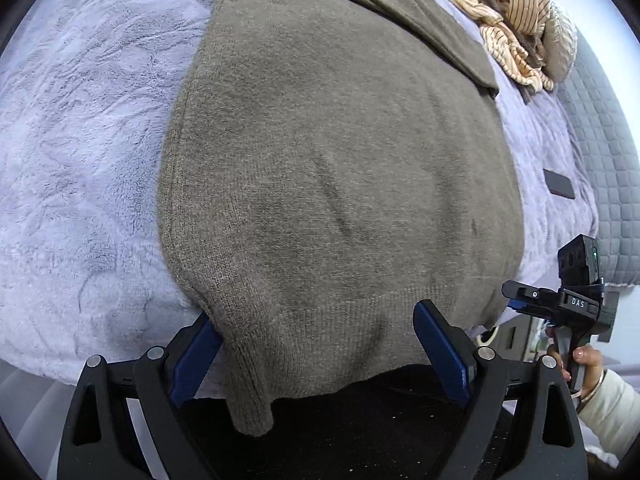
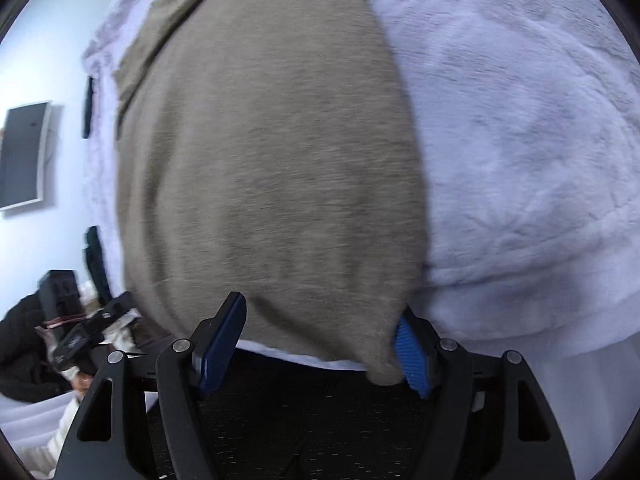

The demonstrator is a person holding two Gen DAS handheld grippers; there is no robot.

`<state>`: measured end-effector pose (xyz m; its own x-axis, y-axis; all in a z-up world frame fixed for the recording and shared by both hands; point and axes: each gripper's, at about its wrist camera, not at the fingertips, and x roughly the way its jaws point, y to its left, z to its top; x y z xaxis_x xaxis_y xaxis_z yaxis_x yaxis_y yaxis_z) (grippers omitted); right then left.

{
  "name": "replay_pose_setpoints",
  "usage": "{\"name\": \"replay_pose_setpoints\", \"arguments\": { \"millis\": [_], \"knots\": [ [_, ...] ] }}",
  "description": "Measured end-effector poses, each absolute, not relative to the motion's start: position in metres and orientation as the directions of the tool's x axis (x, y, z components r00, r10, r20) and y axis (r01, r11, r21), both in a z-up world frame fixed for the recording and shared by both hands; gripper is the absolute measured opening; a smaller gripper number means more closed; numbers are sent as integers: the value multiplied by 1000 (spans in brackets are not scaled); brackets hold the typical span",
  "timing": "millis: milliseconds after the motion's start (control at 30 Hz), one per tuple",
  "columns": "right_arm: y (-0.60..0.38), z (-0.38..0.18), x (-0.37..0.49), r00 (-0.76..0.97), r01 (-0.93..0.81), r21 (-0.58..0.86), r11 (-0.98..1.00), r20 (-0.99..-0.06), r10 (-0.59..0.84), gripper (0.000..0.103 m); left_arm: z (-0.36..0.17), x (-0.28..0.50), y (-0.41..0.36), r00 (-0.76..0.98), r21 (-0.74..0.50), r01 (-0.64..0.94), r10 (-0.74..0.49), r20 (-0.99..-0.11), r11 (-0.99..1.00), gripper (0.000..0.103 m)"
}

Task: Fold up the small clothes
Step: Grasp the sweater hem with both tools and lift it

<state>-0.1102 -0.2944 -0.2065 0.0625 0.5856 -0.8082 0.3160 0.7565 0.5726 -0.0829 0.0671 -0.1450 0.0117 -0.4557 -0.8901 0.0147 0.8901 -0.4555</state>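
An olive-grey knit sweater (image 1: 340, 160) lies flat on a lavender fleece blanket (image 1: 80, 160), with a sleeve folded across its far part. Its ribbed hem hangs over the bed's near edge. My left gripper (image 1: 316, 316) stands open around the hem's left corner, and its blue pads (image 1: 440, 348) are wide apart and do not press the knit. In the right wrist view, my right gripper (image 2: 320, 312) is open astride the sweater's (image 2: 260, 160) right hem corner, with cloth lying between its fingers. A hand holds that right gripper (image 1: 560, 300) at the left view's right edge.
A heap of cream striped clothes (image 1: 516, 20) sits at the bed's far right. A dark phone (image 1: 559, 189) lies on the blanket beside the sweater. A grey quilted cover (image 1: 608, 160) runs along the right side. A dark screen (image 2: 24, 156) hangs on the wall.
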Motion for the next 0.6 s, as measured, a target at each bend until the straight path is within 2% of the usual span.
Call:
{"name": "replay_pose_setpoints", "arguments": {
  "millis": [133, 467, 533, 600],
  "knots": [
    [-288, -194, -109, 100, 274, 656, 704, -747, 657, 75, -151, -85, 74, 15, -474, 14, -474, -881, 881, 92],
    [-305, -219, -108, 65, 342, 615, 710, -769, 636, 75, -156, -91, 71, 12, -449, 53, -450, -893, 892, 92],
    [-307, -223, -109, 79, 361, 636, 682, -749, 657, 75, -154, -90, 69, 19, -461, 47, -462, -887, 886, 87],
    [-306, -223, -109, 90, 367, 663, 653, -724, 684, 72, -149, -92, 68, 28, -488, 46, -490, -871, 872, 69]
  ]
}}
